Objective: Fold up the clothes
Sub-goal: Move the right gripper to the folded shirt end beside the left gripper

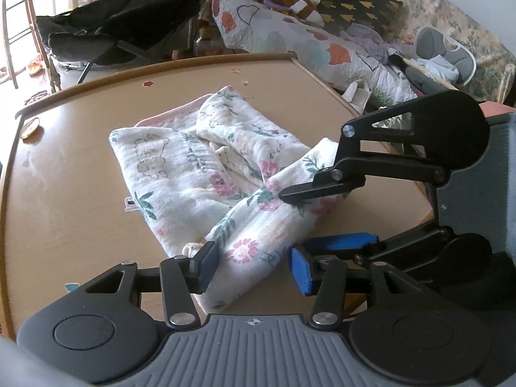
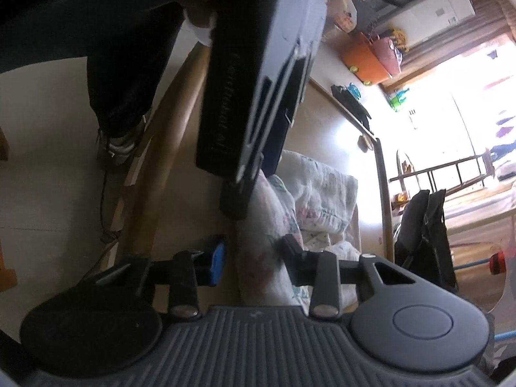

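Note:
A white cloth with pink flowers and green leaves (image 1: pixel 200 174) lies crumpled on the tan table (image 1: pixel 80 177). One long fold of it runs toward me. My left gripper (image 1: pixel 253 267) straddles that fold's near end, open, with one blue pad (image 1: pixel 208 262) at the cloth's edge and the other just clear of it. My right gripper (image 1: pixel 295 219) comes in from the right, its upper finger lying on the same fold. In the right wrist view the cloth (image 2: pixel 261 251) sits between the right gripper's (image 2: pixel 254 254) fingers, with a sliver of table showing beside the blue pad (image 2: pixel 219 261).
A sofa with a heart-patterned quilt (image 1: pixel 290 32) and a dark cushion (image 1: pixel 354 6) runs behind the table. A dark folded seat (image 1: pixel 129 16) stands at the back left. A small round object (image 1: pixel 30 127) lies by the table's left rim. A person's leg and shoe (image 2: pixel 122 142) show beside the table.

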{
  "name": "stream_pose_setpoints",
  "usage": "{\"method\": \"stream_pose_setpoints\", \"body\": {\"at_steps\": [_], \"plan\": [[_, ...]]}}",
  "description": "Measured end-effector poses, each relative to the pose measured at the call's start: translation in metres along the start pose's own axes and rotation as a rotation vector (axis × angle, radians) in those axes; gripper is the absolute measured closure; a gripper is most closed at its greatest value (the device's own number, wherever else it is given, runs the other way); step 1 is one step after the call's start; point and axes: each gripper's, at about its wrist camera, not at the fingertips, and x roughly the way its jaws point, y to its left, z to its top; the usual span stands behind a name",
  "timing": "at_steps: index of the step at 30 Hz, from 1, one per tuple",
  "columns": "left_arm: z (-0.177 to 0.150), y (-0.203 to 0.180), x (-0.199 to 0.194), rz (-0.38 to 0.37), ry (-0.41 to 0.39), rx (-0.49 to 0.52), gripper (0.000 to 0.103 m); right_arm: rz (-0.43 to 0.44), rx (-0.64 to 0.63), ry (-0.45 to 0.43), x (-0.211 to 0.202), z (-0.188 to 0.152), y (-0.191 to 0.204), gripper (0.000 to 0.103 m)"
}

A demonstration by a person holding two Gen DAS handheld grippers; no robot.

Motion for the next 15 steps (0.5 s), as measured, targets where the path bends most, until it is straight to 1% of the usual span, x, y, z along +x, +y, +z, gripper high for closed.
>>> {"method": "stream_pose_setpoints", "body": {"at_steps": [2, 6, 9, 12, 15], "plan": [[0.000, 0.000, 0.001, 0.000, -0.003, -0.003, 0.050, 0.009, 0.025, 0.007, 0.003, 0.000, -0.003, 0.074], [-0.002, -0.004, 0.002, 0.010, -0.013, 0.001, 0.049, 0.035, 0.076, 0.011, 0.007, -0.001, -0.011, 0.077], [-0.006, -0.009, -0.002, 0.031, -0.044, 0.031, 0.047, 0.072, 0.129, 0.012, 0.009, -0.001, -0.021, 0.078], [-0.012, -0.018, -0.013, 0.073, -0.099, 0.090, 0.047, 0.111, 0.185, 0.006, 0.009, -0.003, -0.032, 0.079], [-0.020, -0.027, -0.024, 0.128, -0.121, 0.192, 0.046, 0.152, 0.225, -0.003, 0.009, -0.006, -0.041, 0.080]]}}
